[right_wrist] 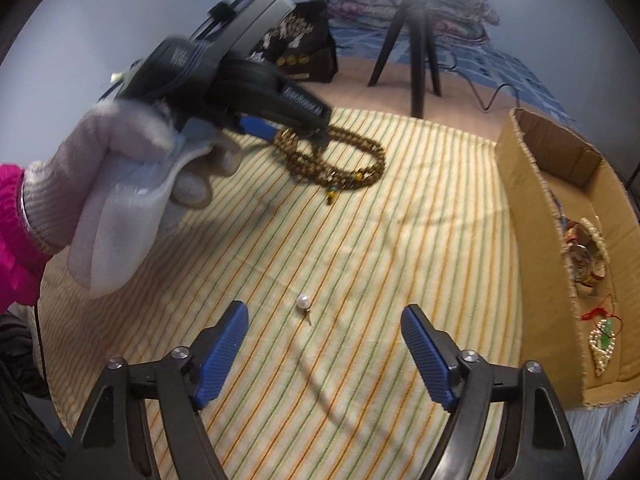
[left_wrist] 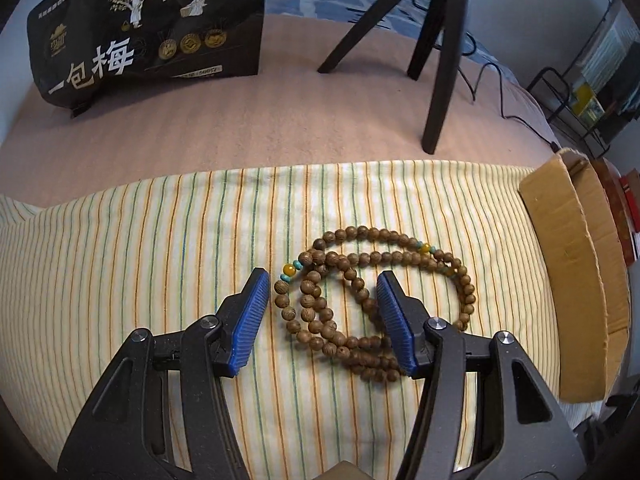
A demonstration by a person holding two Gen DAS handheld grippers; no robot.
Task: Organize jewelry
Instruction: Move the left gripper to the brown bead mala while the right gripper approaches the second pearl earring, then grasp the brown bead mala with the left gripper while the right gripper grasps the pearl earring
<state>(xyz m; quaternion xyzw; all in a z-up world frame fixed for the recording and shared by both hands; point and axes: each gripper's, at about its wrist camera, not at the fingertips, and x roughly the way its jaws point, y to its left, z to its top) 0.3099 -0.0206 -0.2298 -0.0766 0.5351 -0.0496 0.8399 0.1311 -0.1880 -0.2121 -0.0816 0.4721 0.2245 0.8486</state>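
A long string of brown wooden beads with yellow and turquoise accents lies coiled on the striped cloth. My left gripper is open, its blue pads on either side of the coil's left part, low over it. In the right wrist view the beads lie far ahead with the left gripper over them. My right gripper is open and empty above the cloth, with a small pearl earring just ahead between its fingers.
A cardboard box at the right holds several jewelry pieces; it also shows in the left wrist view. A black tripod and a black printed bag stand on the pink surface behind the cloth.
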